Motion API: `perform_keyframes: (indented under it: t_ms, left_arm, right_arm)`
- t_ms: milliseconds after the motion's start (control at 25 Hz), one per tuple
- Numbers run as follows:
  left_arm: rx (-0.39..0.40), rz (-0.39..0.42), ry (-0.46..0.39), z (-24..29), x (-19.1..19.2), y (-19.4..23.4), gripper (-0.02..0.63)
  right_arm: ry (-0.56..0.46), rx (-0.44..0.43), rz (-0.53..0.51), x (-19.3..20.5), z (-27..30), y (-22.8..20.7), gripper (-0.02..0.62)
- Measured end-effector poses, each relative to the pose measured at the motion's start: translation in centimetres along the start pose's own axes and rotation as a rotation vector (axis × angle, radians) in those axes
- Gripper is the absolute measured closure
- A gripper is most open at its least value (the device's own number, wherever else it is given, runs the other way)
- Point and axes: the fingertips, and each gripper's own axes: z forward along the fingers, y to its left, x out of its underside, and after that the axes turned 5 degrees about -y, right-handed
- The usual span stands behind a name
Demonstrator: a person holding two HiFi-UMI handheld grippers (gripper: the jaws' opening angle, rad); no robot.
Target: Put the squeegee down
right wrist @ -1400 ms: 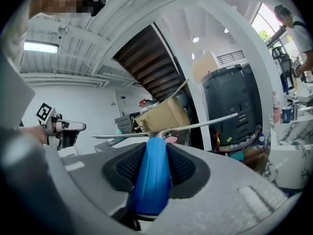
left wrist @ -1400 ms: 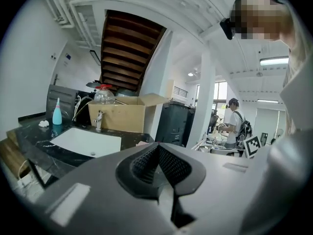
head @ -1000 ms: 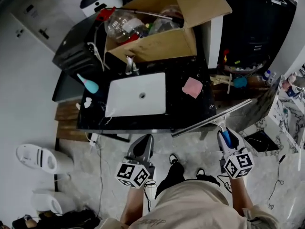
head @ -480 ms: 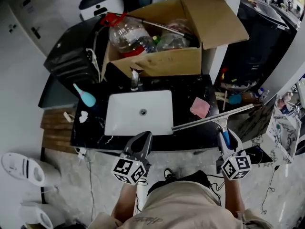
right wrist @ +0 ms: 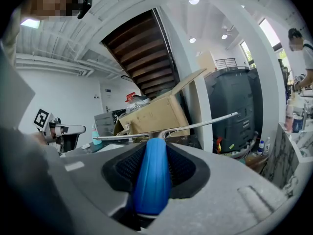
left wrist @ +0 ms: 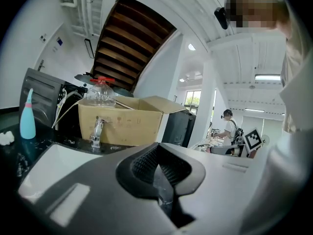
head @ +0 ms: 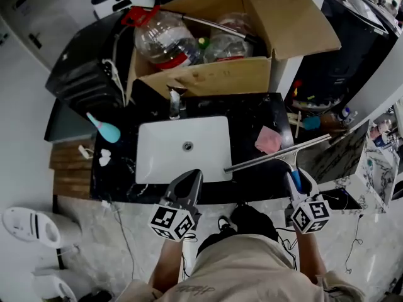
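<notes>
1. the black counter (head: 249, 121) has its near edge just in front of both grippers. its right edge ends beside a large dark unit (head: 340, 61), and small clutter sits in the gap between them.
2. the far edge is closed by a cardboard box (head: 208, 77) that stands behind the faucet (head: 174, 103). the white sink (head: 182, 148) fills the middle of the counter.
3. bare counter shows right of the sink: a strip between the sink and the pink sponge (head: 269, 139), and the near right corner. left of the sink, a teal bottle (head: 104, 130) lies near the left edge.
4. the right gripper (right wrist: 152, 151) pinches the blue handle of the squeegee (head: 264, 158). the handle sits between both jaws and points out forward from them.
5. the long metal blade crosses just beyond the jaw tips. in the head view it runs from the near right corner of the sink, rising to the right, past the right edge of the counter. i cannot tell if it touches the counter.
6. the sponge lies just on the far side of the blade, apart from it.
7. the left gripper (head: 191, 180) hangs over the near rim of the sink, well left of the squeegee handle. its jaws are pressed together with nothing between them.
</notes>
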Motion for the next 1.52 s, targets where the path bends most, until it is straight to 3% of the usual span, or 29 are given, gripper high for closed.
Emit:
perform_keyframes:
  t_ms: [280,800,960,1320,1520]
  left_arm:
    - [-0.05,0.027,0.039,3.2,-1.3,2.1,0.592]
    - [-0.055,0.051,0.09,11.7,-1.8,3.1,0.592]
    - [-0.076,0.045,0.128,12.8,-1.0,3.4,0.591]
    - [-0.089,0.047,0.175,13.9,-0.4,4.1,0.592]
    - [-0.083,0.041,0.169,14.3,-0.4,3.8,0.592]
  right_arm:
    - [0.044,-0.027,-0.005,1.1,7.7,-2.4,0.463]
    - [0.17,-0.057,0.025,4.2,18.5,-7.1,0.463]
    - [0.214,-0.063,0.046,5.7,20.6,-7.6,0.463]
    - [0.281,0.011,0.075,8.2,23.1,-8.5,0.462]
    - [0.305,0.038,0.103,8.9,23.6,-8.9,0.46]
